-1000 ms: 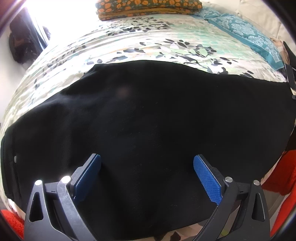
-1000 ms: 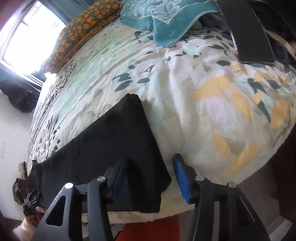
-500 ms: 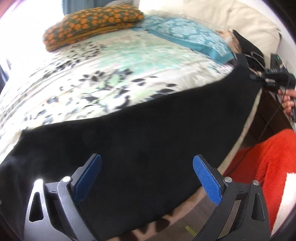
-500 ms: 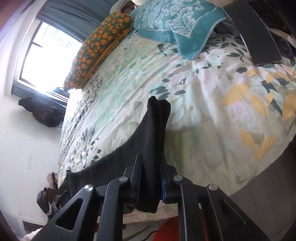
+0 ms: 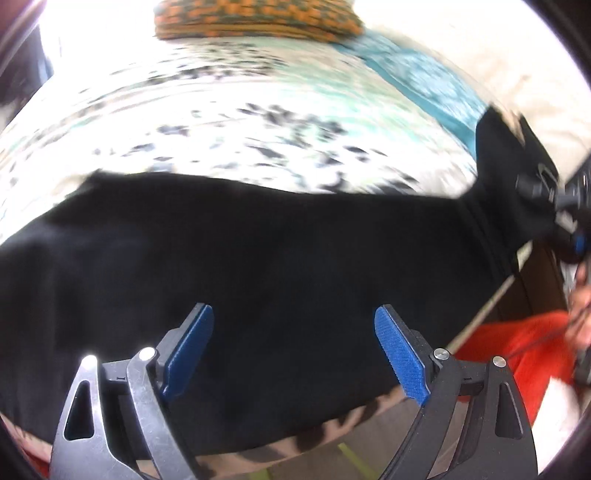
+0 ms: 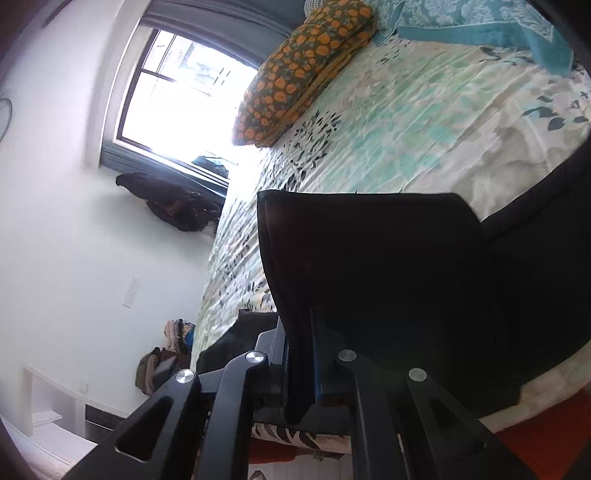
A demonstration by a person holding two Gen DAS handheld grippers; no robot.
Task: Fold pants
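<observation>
Black pants (image 5: pixel 258 258) lie lengthwise along the near edge of the bed. My left gripper (image 5: pixel 293 343) is open and empty, hovering over their middle. My right gripper (image 6: pixel 301 369) is shut on the leg end of the pants (image 6: pixel 369 266) and holds it lifted off the bed and turned back over the rest. The raised end and the right gripper (image 5: pixel 561 206) show at the far right of the left wrist view.
The bed has a floral cover (image 6: pixel 424 110). An orange patterned pillow (image 6: pixel 299 70) and a teal cushion (image 6: pixel 480 22) lie at the far side. A window (image 6: pixel 177 85) and white wall are at the left. Red fabric (image 5: pixel 517 350) is beside the bed edge.
My right gripper closed on the pants' leg end, then lifted it and swung it leftward over the pants. My left gripper stayed open above the pants' middle.
</observation>
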